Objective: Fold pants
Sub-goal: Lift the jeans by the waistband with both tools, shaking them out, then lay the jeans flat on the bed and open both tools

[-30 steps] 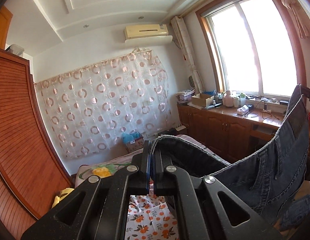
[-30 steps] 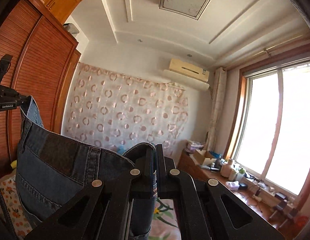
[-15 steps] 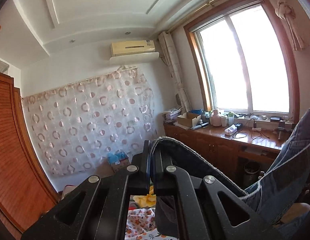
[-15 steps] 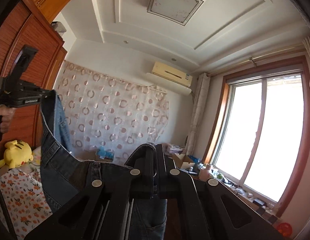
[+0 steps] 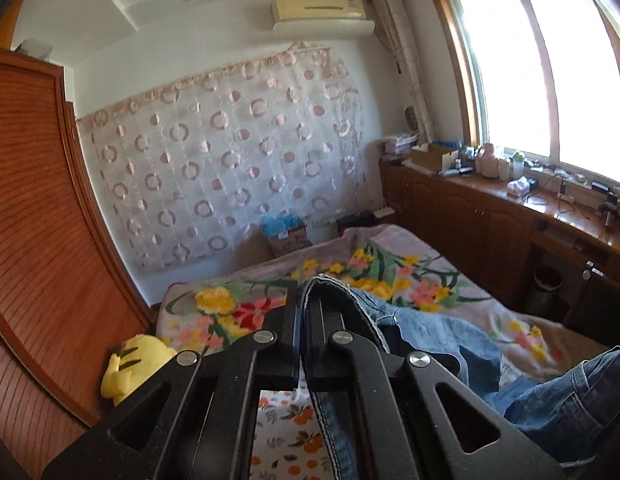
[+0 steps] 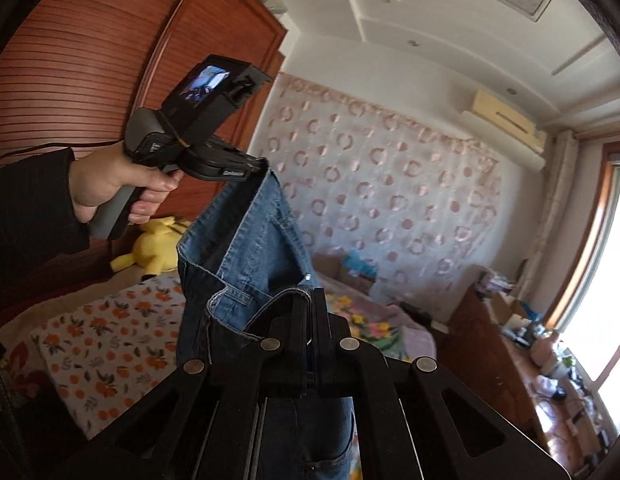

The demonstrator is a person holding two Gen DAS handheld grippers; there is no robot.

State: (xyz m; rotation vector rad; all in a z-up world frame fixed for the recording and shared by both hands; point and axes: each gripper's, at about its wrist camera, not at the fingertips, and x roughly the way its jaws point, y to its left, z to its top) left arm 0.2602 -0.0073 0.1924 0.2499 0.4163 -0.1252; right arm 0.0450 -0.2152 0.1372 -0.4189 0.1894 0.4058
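Note:
The blue denim pants [image 6: 245, 248] hang in the air between my two grippers, held by the waistband. My left gripper [image 5: 301, 292] is shut on one end of the waistband; the pants [image 5: 442, 340] drape to the right over the bed. In the right wrist view the left gripper [image 6: 258, 168] shows up high at the left, held by a hand. My right gripper [image 6: 312, 300] is shut on the other end of the waistband, lower than the left one. The legs hang below, mostly hidden by the gripper bodies.
A bed with a floral blanket [image 5: 422, 280] and an orange-print sheet [image 6: 109, 340] lies below. A yellow plush toy [image 5: 129, 372] sits by the wooden wardrobe [image 5: 37, 220] on the left. A cluttered wooden counter [image 5: 510, 208] runs under the window on the right.
Both cameras have tilted down toward the bed. The left gripper now stands higher and closer in the right wrist view, and the pants hang slacker between the grippers.

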